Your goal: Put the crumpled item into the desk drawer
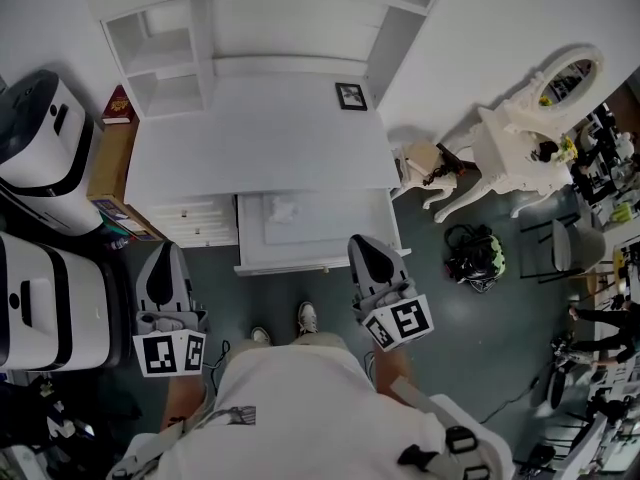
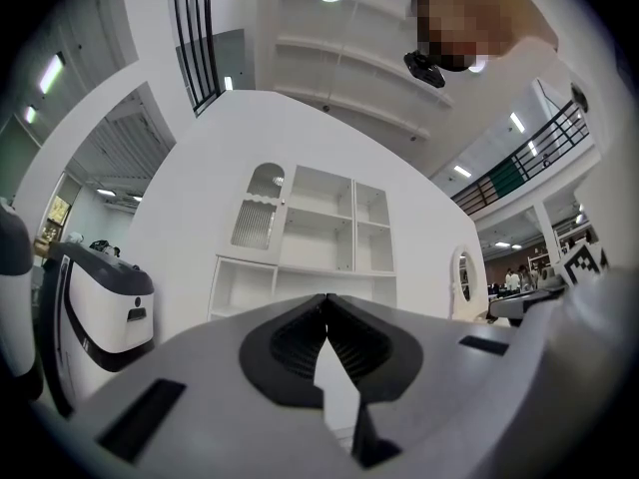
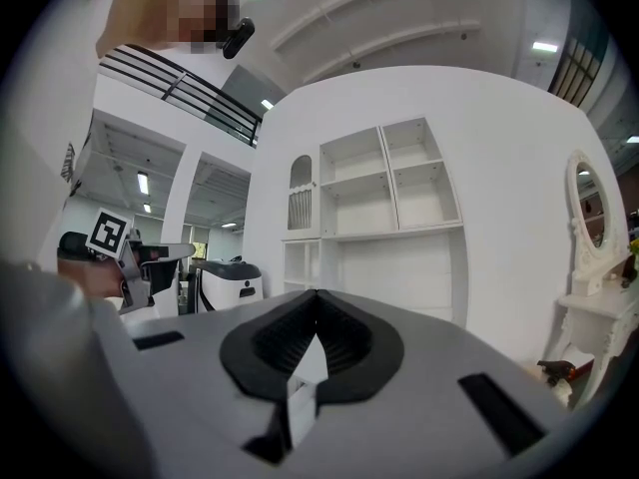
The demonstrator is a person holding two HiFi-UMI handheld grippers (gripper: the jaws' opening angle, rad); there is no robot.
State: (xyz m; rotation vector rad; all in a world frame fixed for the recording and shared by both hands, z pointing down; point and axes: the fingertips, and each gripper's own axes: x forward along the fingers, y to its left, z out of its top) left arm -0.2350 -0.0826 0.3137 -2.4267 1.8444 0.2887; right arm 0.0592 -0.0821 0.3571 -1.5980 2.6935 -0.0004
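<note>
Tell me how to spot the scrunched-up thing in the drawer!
Find the big white desk under the white shelves. Its wide white drawer is pulled out in front. Inside, near the desk edge, lies a small crumpled white wad, the only lumpy thing in that smooth drawer.

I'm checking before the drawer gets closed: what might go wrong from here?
The open drawer juts toward the person's shoe; a step forward might bump it. The crumpled item lies loose inside; if it sits higher than the drawer's wall, which I cannot tell, it may catch on closing. The shut right gripper hangs near the drawer's front and might knock it.
</note>
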